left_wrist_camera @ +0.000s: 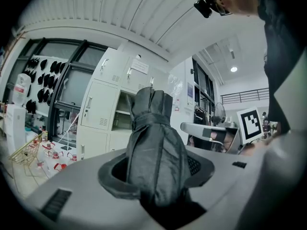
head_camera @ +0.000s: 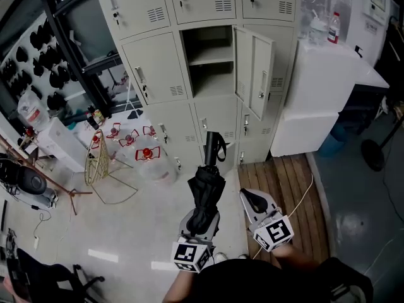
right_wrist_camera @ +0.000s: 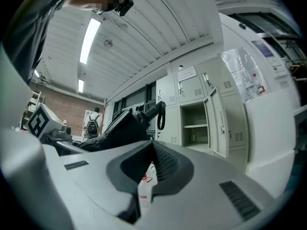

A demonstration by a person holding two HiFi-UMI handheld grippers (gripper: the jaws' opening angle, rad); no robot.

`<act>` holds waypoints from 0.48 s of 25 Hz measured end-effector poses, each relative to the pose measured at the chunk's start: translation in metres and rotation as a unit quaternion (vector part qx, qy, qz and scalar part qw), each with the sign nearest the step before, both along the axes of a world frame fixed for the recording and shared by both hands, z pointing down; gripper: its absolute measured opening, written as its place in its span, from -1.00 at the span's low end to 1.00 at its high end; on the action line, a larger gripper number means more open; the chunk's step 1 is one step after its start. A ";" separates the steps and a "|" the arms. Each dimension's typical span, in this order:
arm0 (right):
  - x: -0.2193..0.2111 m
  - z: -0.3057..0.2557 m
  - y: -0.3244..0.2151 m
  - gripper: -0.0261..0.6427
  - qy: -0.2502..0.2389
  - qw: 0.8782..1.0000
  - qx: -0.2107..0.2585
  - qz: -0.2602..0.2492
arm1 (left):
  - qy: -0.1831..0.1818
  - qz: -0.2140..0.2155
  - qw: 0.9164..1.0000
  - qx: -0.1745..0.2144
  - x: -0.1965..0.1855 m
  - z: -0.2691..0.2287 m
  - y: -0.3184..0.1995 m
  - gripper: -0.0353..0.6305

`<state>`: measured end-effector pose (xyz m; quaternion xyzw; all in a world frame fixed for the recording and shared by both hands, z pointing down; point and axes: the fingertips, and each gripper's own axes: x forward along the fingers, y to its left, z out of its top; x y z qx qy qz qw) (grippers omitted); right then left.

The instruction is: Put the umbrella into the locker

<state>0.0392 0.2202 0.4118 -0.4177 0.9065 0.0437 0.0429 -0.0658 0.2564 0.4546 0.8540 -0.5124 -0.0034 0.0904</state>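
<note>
Head view steeply down from above; both gripper views low and level; open locker (head_camera: 211, 74) in all.

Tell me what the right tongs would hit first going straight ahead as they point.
Probably a closed locker door, just left of the open compartment. The umbrella lies left of the line of the right tongs; nothing nearer shows, though depth is unclear.

umbrella (head_camera: 205, 191): black, folded, pointing toward locker | locker (head_camera: 211, 81): beige, door open
</note>
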 end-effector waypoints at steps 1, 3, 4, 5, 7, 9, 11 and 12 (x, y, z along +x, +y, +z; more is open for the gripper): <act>-0.002 0.000 -0.001 -0.92 0.002 1.000 0.000 0.003 | -0.003 0.001 1.000 -0.001 -0.002 0.000 -0.002 -0.25; -0.008 -0.001 -0.002 -0.92 0.007 1.000 0.001 0.007 | -0.008 0.008 1.000 -0.001 -0.006 0.000 -0.006 -0.25; -0.010 -0.001 -0.003 -0.92 0.010 1.000 0.003 0.008 | -0.011 0.010 1.000 0.000 -0.008 0.000 -0.009 -0.25; -0.012 -0.002 -0.003 -0.92 0.012 1.000 0.005 0.009 | -0.012 0.012 1.000 0.004 -0.010 0.000 -0.012 -0.25; -0.015 -0.003 -0.003 -0.92 0.016 1.000 0.007 0.011 | -0.014 0.014 1.000 0.011 -0.013 -0.004 -0.018 -0.25; -0.017 -0.003 -0.004 -0.92 0.019 1.000 0.006 0.014 | -0.016 0.016 1.000 0.013 -0.015 -0.006 -0.025 -0.25; -0.020 -0.001 -0.009 -0.92 0.021 1.000 0.000 0.017 | -0.018 0.016 1.000 0.020 -0.017 -0.010 -0.032 -0.25; -0.021 0.000 -0.012 -0.92 0.022 1.000 -0.002 0.018 | -0.018 0.017 0.999 0.021 -0.018 -0.011 -0.036 -0.25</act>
